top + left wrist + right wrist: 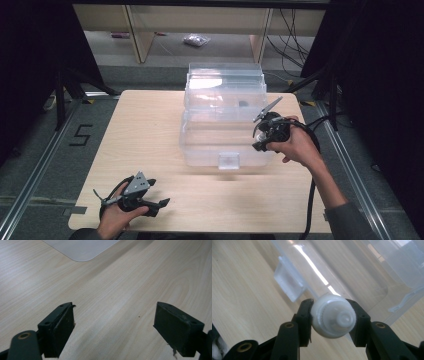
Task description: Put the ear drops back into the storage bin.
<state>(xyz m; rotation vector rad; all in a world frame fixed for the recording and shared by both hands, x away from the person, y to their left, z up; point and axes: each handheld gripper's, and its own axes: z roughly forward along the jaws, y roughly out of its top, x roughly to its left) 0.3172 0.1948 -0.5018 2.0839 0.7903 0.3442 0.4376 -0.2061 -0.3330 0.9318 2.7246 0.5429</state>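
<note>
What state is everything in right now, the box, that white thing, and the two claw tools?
Clear plastic box: open, lid tipped up behind it, front latch hanging free.
White bottle: lifted off the table, clamped between the jaws, cap end toward the camera.
Right gripper: shut on the white bottle, held at the box's near right corner.
Left gripper: open, nothing between its jaws, low over the wooden table.

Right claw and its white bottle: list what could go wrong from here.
1. The right claw grips the round white bottle only at its sides; it could slip or roll out.
2. It sits close to the clear box wall; the bottle might knock the rim instead of clearing it.
3. The left claw is open over the table, away from the box, so a knock could shift it.
</note>
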